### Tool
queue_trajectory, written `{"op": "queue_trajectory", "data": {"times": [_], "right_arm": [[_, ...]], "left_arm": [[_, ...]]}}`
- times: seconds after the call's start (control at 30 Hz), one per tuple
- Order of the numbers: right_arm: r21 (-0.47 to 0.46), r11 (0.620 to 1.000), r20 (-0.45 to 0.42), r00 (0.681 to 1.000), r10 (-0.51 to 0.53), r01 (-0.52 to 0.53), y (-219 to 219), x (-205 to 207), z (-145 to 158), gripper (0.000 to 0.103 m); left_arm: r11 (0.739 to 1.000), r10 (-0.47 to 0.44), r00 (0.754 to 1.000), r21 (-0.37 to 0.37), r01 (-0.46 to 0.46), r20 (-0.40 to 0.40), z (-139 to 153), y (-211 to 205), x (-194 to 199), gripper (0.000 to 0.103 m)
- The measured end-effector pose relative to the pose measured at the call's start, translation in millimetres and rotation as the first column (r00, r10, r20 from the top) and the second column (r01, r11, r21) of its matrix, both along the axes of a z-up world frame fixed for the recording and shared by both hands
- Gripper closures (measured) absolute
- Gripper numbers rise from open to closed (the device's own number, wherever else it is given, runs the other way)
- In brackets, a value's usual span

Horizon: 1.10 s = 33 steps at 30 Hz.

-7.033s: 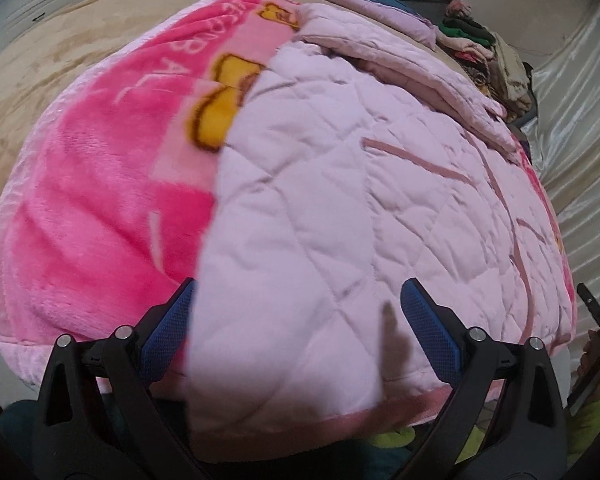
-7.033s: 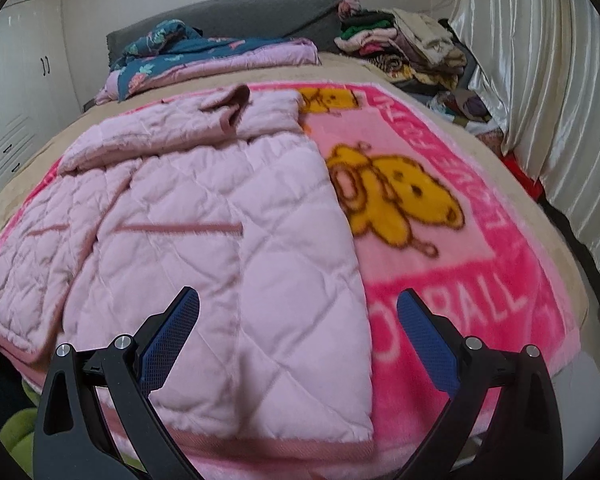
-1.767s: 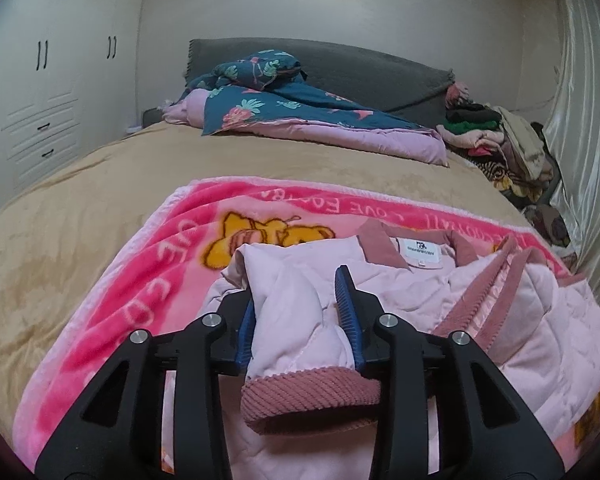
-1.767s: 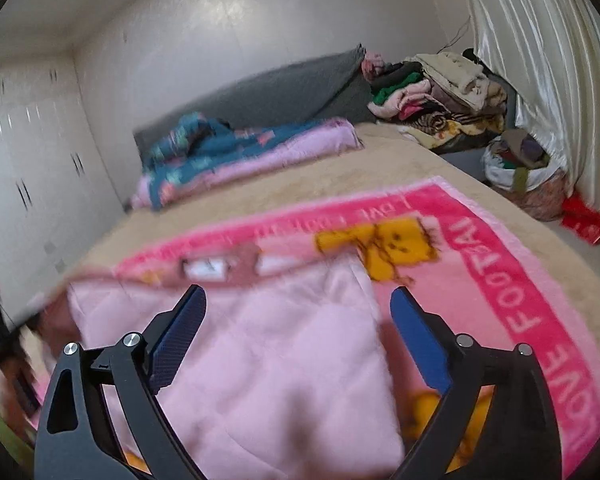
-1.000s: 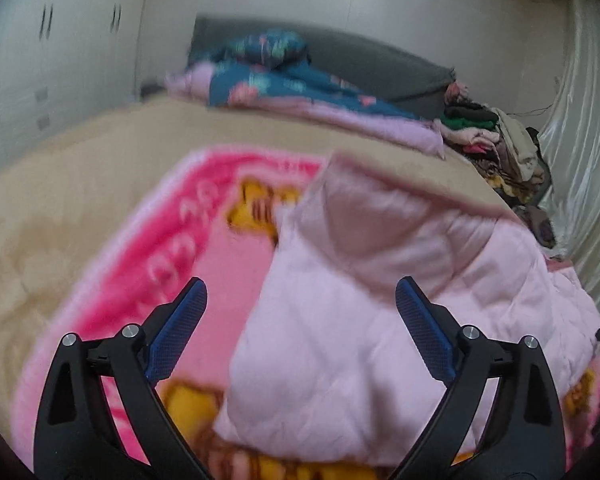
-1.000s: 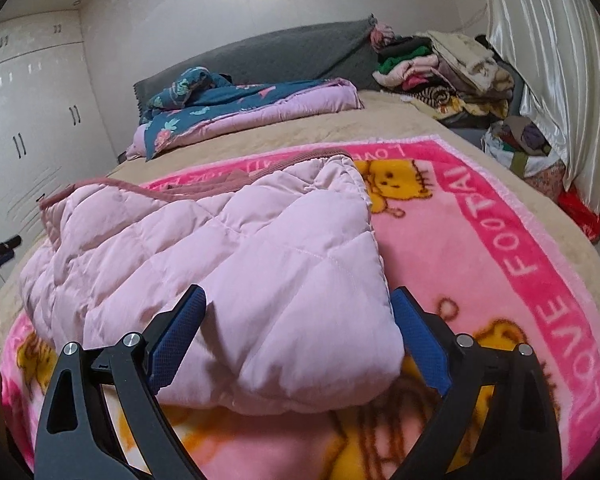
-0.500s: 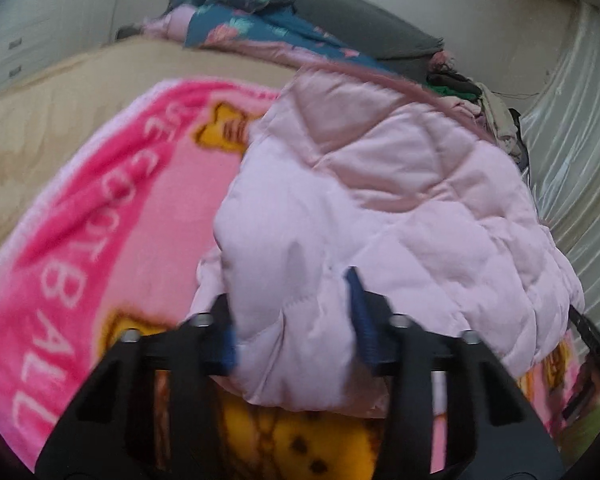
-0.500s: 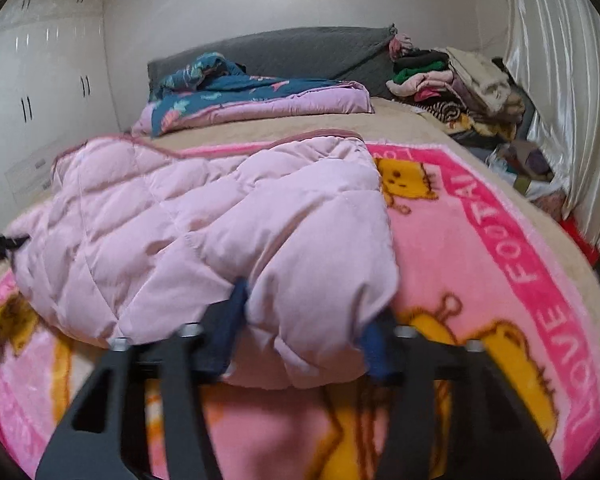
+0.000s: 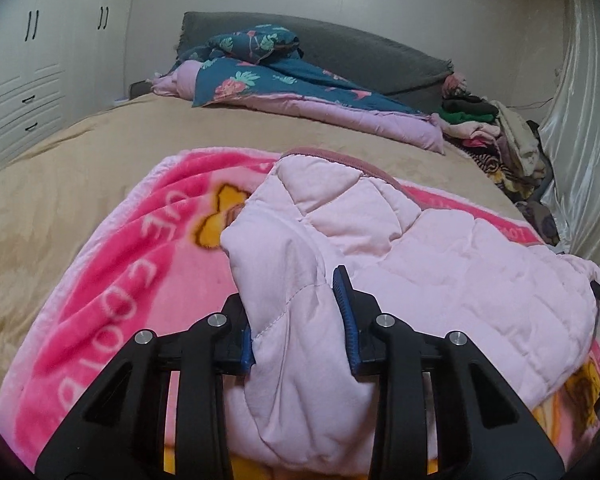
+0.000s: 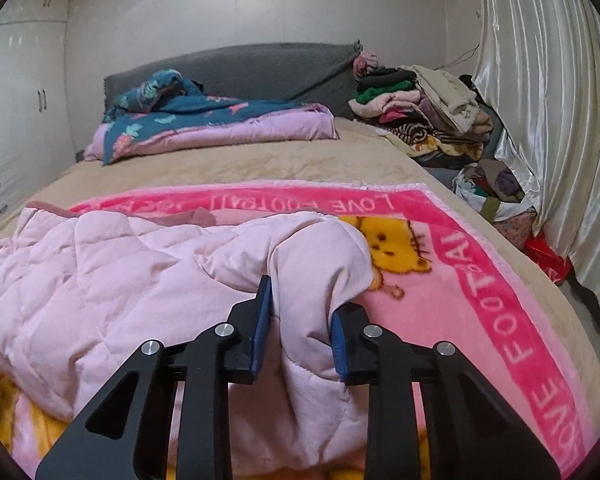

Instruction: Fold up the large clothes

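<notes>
Pale pink quilted jacket (image 9: 440, 264), folded into a puffy bundle with a dusty-rose corduroy trim along its far edge, lies on a bright pink fleece blanket with yellow cartoon bears and white lettering (image 9: 140, 264) spread over a tan bedcover (image 9: 80, 168). From the left wrist view, the left gripper (image 9: 296, 320) has just been closing and is clamped on the bundle's near left corner, a thick fold of quilted fabric pinched between its blue pads. At the head of the bed sits a dark teal floral quilt with lilac lining (image 9: 284, 76) against a grey headboard (image 9: 360, 56).

From the right wrist view, the right gripper (image 10: 300, 328) has also just been closing and pinches the jacket's (image 10: 120, 280) near right corner, a bunched fold squeezed between its blue pads. The blanket (image 10: 480, 300) reads "LOVE FOOTBALL" along its border. A heap of mixed folded clothes (image 10: 420, 108) sits at the bed's far right, beside a shiny cream curtain (image 10: 548, 120).
</notes>
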State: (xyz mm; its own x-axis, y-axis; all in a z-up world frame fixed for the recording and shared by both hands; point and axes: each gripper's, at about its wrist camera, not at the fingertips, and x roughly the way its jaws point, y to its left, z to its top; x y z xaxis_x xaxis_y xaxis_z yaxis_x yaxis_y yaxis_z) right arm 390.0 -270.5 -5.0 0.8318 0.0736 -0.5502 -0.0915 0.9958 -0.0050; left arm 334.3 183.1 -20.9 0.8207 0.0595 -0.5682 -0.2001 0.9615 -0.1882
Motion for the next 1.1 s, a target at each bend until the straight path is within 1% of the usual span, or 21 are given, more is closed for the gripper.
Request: {"op": "queue_trajectory", "data": {"times": [0.07,0.2,0.33,0.47,0.5,0.53,0.57,0.63,0.67,0.7,0.73,0.8,0.83,0.87,0.97,1.07,1.1], "right_arm": [[-0.025,1.0,-0.028,0.999,-0.015,0.014,5,17,-9,0.078],[-0.052,0.998,-0.077,0.996,-0.044,0.041,12,39,-26,0.078],[-0.062,0.996,-0.122,0.99,-0.071,0.064,16,51,-43,0.078],[-0.085,0.994,-0.141,0.987,-0.083,0.071,21,57,-52,0.078],[-0.099,0.993,-0.147,0.986,-0.084,0.07,23,58,-53,0.075],[-0.098,0.992,-0.146,0.985,-0.087,0.073,22,58,-52,0.068],[-0.097,0.992,-0.146,0.985,-0.096,0.082,22,55,-51,0.065],[-0.104,0.989,-0.128,0.984,-0.121,0.108,20,46,-45,0.051],[-0.1,0.989,-0.103,0.987,-0.121,0.111,19,38,-39,0.049],[-0.09,0.99,-0.061,0.991,-0.117,0.112,19,24,-30,0.04],[-0.083,0.99,-0.03,0.993,-0.113,0.11,21,14,-24,0.03],[-0.085,0.992,0.058,0.995,-0.083,0.088,31,-16,-10,0.02],[-0.086,0.994,0.07,0.996,-0.06,0.066,36,-25,-7,0.018],[-0.068,0.998,0.059,0.998,-0.004,0.008,45,-35,-6,0.017],[-0.013,0.994,-0.018,0.994,0.112,-0.112,66,-45,-12,0.017],[-0.005,0.983,-0.091,0.979,0.184,-0.185,90,-42,-27,0.017],[-0.015,0.982,-0.103,0.977,0.185,-0.188,94,-39,-30,0.017]], "left_arm": [[1.0,0.001,1.0,0.002,-0.001,-0.004,-6,3,7,0.076],[1.0,0.003,1.0,0.009,-0.003,-0.023,-13,4,17,0.075],[1.0,0.0,0.999,0.027,0.001,-0.038,-20,4,28,0.074],[1.0,-0.005,0.999,0.024,0.006,-0.054,-27,5,35,0.073],[1.0,-0.004,0.998,0.02,0.005,-0.058,-28,6,35,0.073],[1.0,0.002,0.998,0.018,-0.001,-0.063,-29,6,35,0.073],[1.0,0.004,0.998,0.02,-0.002,-0.065,-29,5,35,0.073],[1.0,0.003,0.998,0.026,-0.001,-0.07,-29,4,35,0.073],[1.0,0.003,0.997,0.017,-0.002,-0.071,-30,5,35,0.073],[1.0,0.004,0.997,0.013,-0.003,-0.073,-30,6,35,0.073],[1.0,0.004,0.997,0.012,-0.003,-0.073,-29,6,35,0.073],[1.0,0.005,0.997,0.021,-0.003,-0.073,-29,6,35,0.073],[1.0,0.007,0.997,0.018,-0.005,-0.074,-29,7,34,0.073],[1.0,0.009,0.997,0.015,-0.008,-0.076,-29,8,35,0.072],[1.0,0.018,0.997,0.015,-0.017,-0.079,-25,7,32,0.071],[0.999,0.028,0.996,0.025,-0.026,-0.08,-20,6,29,0.066],[0.999,0.03,0.996,0.025,-0.029,-0.08,-17,6,28,0.061]]}}
